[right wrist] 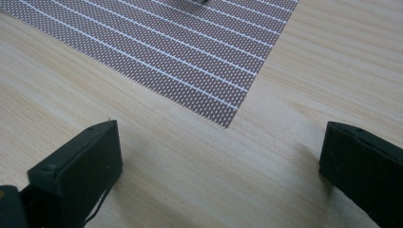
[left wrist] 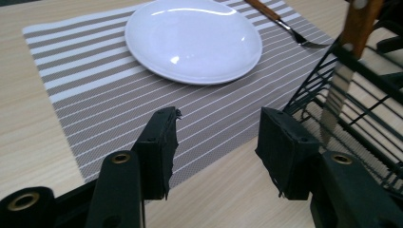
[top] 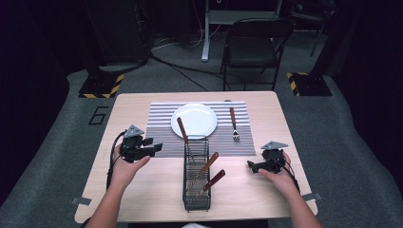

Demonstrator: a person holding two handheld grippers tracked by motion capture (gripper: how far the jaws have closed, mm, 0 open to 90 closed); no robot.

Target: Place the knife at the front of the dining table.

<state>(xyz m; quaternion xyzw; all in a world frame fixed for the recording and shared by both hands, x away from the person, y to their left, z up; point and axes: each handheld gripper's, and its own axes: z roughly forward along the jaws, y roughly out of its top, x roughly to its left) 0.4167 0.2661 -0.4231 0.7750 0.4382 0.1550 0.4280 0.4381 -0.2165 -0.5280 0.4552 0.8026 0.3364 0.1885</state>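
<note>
A white plate (top: pixel 194 119) sits on a striped placemat (top: pixel 161 128); in the left gripper view the plate (left wrist: pixel 192 40) lies ahead on the placemat (left wrist: pixel 95 90). A wooden-handled fork (top: pixel 233 124) lies to the plate's right, and the fork (left wrist: pixel 285 23) is at that view's top right. A black wire caddy (top: pixel 196 175) holds wooden-handled cutlery. My left gripper (top: pixel 153 148) hovers at the mat's left corner, jaws apart with nothing between them (left wrist: pixel 216 137). My right gripper (top: pixel 252 165) rests low over the bare table, jaws wide with nothing between them (right wrist: pixel 218 156).
The wire caddy (left wrist: pixel 351 109) with a knife blade (left wrist: pixel 335 102) stands close on the right of my left gripper. The wooden table (top: pixel 142 194) ends near the person's forearms. A black chair (top: pixel 252 47) stands on the floor beyond the table.
</note>
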